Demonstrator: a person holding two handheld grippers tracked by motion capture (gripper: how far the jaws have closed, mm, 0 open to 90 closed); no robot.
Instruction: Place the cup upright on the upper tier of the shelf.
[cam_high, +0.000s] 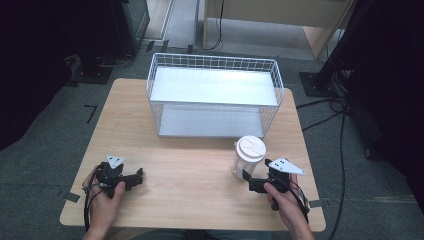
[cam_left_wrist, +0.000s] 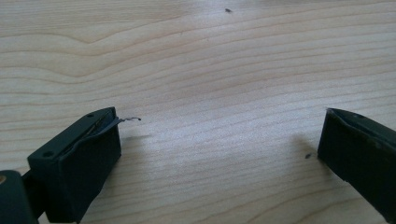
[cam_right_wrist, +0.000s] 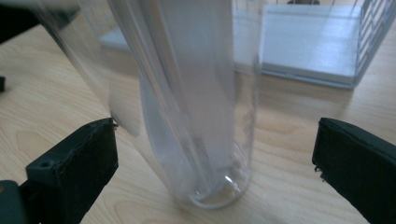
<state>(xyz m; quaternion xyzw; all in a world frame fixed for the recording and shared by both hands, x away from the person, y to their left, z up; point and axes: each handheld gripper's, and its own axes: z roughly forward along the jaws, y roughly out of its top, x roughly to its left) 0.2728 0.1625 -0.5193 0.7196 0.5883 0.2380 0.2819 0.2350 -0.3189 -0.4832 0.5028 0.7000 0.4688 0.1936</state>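
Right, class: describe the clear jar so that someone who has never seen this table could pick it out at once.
Start at the white wire basket at the far side of the wooden table. Come toward the person from its right front corner to the clear jar, standing upright just ahead of the right gripper, between its open fingers. It is see-through, with a white lid.

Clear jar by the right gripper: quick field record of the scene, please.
jar: clear jar, white lid, upright on the table
right gripper: right gripper open, jaws either side of the jar's base, not clamped
left gripper: left gripper open, over bare wood, holds nothing
basket: white wire basket on its side behind the jar, opening toward the person
likely next: close on the jar
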